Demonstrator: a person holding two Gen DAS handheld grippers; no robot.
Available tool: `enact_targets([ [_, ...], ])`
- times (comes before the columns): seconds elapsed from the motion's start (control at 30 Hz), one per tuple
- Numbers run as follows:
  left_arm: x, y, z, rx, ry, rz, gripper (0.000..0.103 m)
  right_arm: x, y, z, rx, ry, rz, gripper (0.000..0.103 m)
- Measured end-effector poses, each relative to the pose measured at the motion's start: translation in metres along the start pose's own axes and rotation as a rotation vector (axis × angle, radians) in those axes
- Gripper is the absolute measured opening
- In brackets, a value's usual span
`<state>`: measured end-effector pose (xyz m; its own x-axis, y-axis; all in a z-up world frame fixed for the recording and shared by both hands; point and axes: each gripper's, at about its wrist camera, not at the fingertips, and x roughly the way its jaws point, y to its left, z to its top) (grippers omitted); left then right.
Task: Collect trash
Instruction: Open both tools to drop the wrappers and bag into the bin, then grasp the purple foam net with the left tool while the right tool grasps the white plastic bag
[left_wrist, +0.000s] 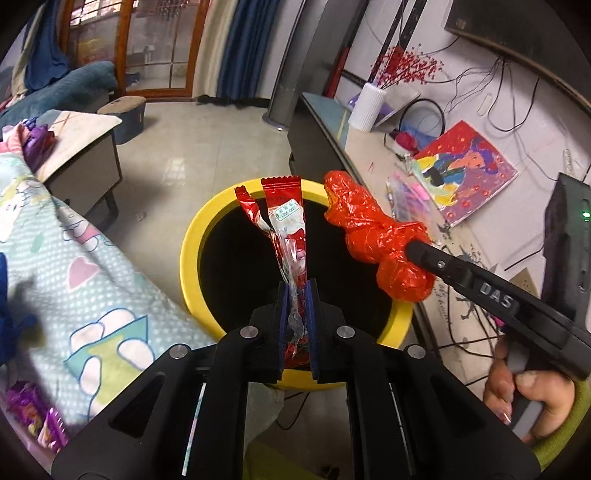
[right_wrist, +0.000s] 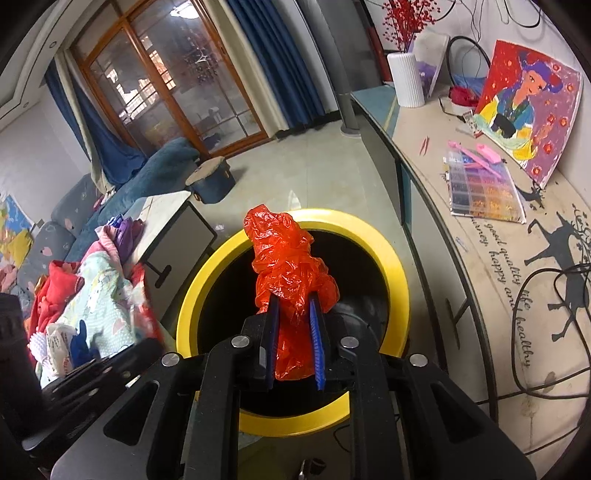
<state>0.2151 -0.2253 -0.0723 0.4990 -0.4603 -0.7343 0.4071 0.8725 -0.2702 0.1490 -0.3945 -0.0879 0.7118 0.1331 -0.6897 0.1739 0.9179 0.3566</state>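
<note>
The left claw (left_wrist: 297, 295) was clamped tight on two red snack wrappers (left_wrist: 284, 221), which stuck out ahead of it over the dark mouth of the yellow-rimmed trash bin (left_wrist: 192, 236). To its right, the right claw (right_wrist: 293, 317) stood narrow, its blue pads (right_wrist: 316, 328) pinching a crumpled red plastic bag (right_wrist: 288, 258) just above the same bin (right_wrist: 391, 266). Both loads sat inside the rim line, so release looked due: best to part each claw fully, wrappers first, and let the clingy film drop clear before lifting away, since it might stick to a pad
</note>
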Motion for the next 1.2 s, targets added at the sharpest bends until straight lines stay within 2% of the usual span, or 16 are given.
enact_targets([
  [0.1,0.008,0.003,0.003,-0.002,0.018,-0.002,0.007,0.004,-0.001,-0.001,0.013,0.013,-0.001,0.023],
  [0.17,0.010,0.004,0.003,-0.002,0.021,0.000,0.022,0.006,-0.002,-0.001,0.022,0.016,-0.003,0.031],
  [0.2,0.010,0.005,0.004,-0.004,0.018,0.003,0.036,0.006,-0.003,-0.001,0.025,0.014,-0.006,0.034],
  [0.23,0.009,0.008,0.004,-0.011,0.013,0.002,0.043,0.006,-0.005,-0.001,0.031,0.010,-0.009,0.039],
  [0.27,0.008,0.009,0.004,-0.020,0.011,0.003,0.043,0.006,-0.006,-0.001,0.037,0.008,-0.013,0.042],
  [0.3,0.007,0.011,0.005,-0.028,0.009,0.005,0.049,0.006,-0.007,0.000,0.038,0.007,-0.016,0.042],
  [0.4,-0.006,0.016,0.004,-0.054,-0.016,0.017,0.070,0.001,-0.005,0.001,0.030,-0.012,-0.031,0.046],
  [0.47,-0.016,0.017,0.004,-0.064,-0.034,0.018,0.076,-0.006,0.001,0.003,0.010,-0.047,-0.040,0.055],
  [0.53,-0.030,0.019,0.002,-0.068,-0.067,0.035,0.090,-0.013,0.007,0.003,-0.013,-0.078,-0.045,0.058],
  [0.67,-0.056,0.023,-0.001,-0.079,-0.119,0.053,0.092,-0.026,0.020,0.005,-0.051,-0.125,-0.045,0.065],
  [0.83,-0.089,0.032,-0.008,-0.081,-0.192,0.114,0.092,-0.042,0.041,0.005,-0.092,-0.158,-0.008,0.068],
  [1.07,-0.145,0.056,-0.014,-0.138,-0.328,0.198,0.092,-0.067,0.077,-0.002,-0.160,-0.203,0.063,0.071],
  [1.2,-0.166,0.062,-0.017,-0.156,-0.378,0.240,0.092,-0.078,0.098,-0.009,-0.202,-0.214,0.109,0.071],
])
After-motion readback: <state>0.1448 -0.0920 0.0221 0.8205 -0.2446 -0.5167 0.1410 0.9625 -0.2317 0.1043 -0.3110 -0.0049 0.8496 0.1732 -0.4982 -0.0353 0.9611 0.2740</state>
